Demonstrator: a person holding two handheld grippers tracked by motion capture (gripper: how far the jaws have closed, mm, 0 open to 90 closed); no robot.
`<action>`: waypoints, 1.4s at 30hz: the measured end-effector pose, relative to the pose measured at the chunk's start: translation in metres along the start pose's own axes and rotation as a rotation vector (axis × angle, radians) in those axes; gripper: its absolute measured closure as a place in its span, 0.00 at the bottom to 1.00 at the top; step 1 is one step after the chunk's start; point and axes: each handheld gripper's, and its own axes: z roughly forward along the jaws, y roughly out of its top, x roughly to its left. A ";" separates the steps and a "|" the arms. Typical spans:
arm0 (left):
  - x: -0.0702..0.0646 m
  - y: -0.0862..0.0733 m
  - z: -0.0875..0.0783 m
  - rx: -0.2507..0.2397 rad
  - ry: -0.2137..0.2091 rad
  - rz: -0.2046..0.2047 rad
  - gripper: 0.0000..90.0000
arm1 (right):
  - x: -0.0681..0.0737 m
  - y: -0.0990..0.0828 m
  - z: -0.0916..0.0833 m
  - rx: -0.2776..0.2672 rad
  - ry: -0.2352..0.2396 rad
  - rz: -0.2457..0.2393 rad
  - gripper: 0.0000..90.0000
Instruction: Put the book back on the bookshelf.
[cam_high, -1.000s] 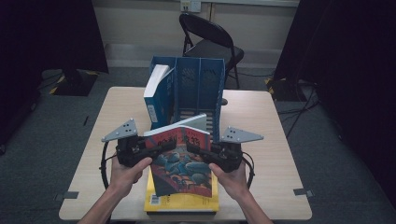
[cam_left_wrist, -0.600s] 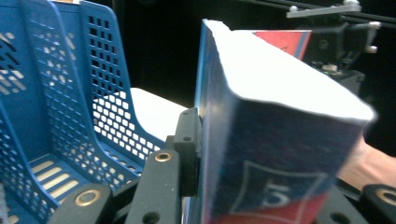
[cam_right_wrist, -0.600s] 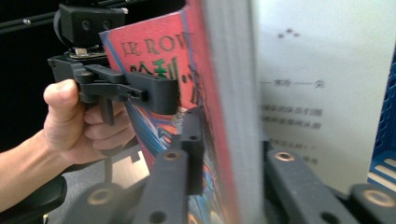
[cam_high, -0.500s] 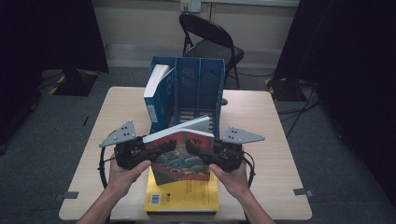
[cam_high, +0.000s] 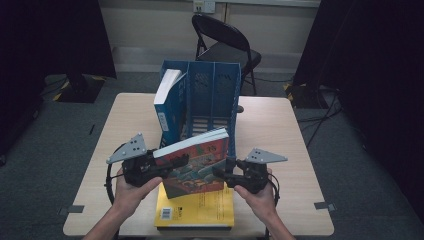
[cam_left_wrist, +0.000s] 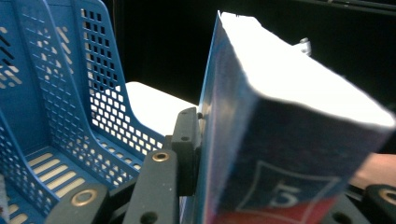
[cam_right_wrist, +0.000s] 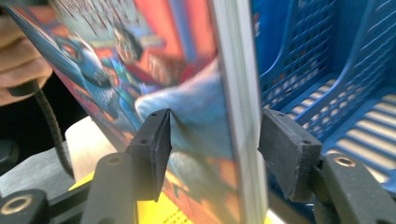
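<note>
A thick paperback with a colourful illustrated cover (cam_high: 197, 162) stands tilted in front of the blue file holder (cam_high: 210, 95), above a yellow book (cam_high: 200, 212). My left gripper (cam_high: 175, 162) is shut on its left, spine side; in the left gripper view a pad (cam_left_wrist: 187, 144) presses on the cover of the book (cam_left_wrist: 280, 116). My right gripper (cam_high: 222, 172) straddles the right edge and its jaws have just been opening. In the right gripper view the book's page edge (cam_right_wrist: 233, 93) sits between the pads (cam_right_wrist: 156, 144), with a gap at the far pad.
The file holder has three slots; a white and blue book (cam_high: 165, 97) leans in the left one. The yellow book lies flat at the table's (cam_high: 280, 130) front edge. A folding chair (cam_high: 225, 45) stands behind the table.
The right gripper has sunk a little and its jaws have spread off the book. The book now sits slightly lower, with the left gripper's hold unchanged.
</note>
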 end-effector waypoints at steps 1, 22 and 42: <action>-0.001 0.000 0.000 0.004 0.001 0.000 0.77 | 0.001 -0.002 0.004 -0.001 -0.005 -0.005 0.46; -0.001 -0.018 0.013 0.025 0.040 0.037 0.76 | -0.001 0.004 0.008 0.028 -0.008 -0.033 0.49; -0.002 -0.019 0.012 0.013 0.124 0.013 0.81 | -0.006 0.006 0.012 0.032 0.010 -0.023 0.41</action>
